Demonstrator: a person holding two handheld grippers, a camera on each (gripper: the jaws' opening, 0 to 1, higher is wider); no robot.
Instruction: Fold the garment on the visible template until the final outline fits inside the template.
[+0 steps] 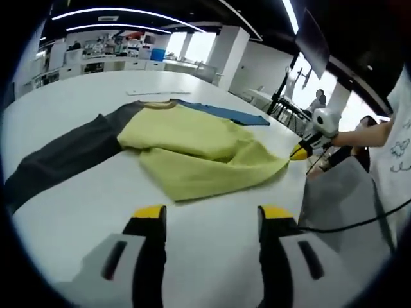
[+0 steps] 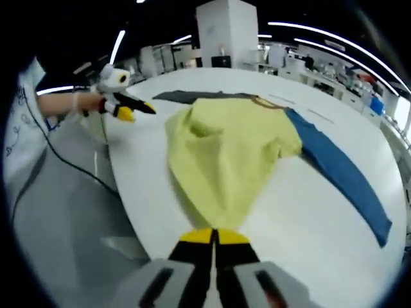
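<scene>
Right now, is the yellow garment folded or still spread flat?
Partly folded: the yellow garment has its hem doubled over the body, the right tool pinching it; both sleeves lie spread.

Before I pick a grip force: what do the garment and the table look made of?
The garment looks like soft matte knit, probably cotton: it creases and drapes limply from the right gripper. The table looks like hard, smooth white laminate with faint sheen; the exact material is unclear.
</scene>
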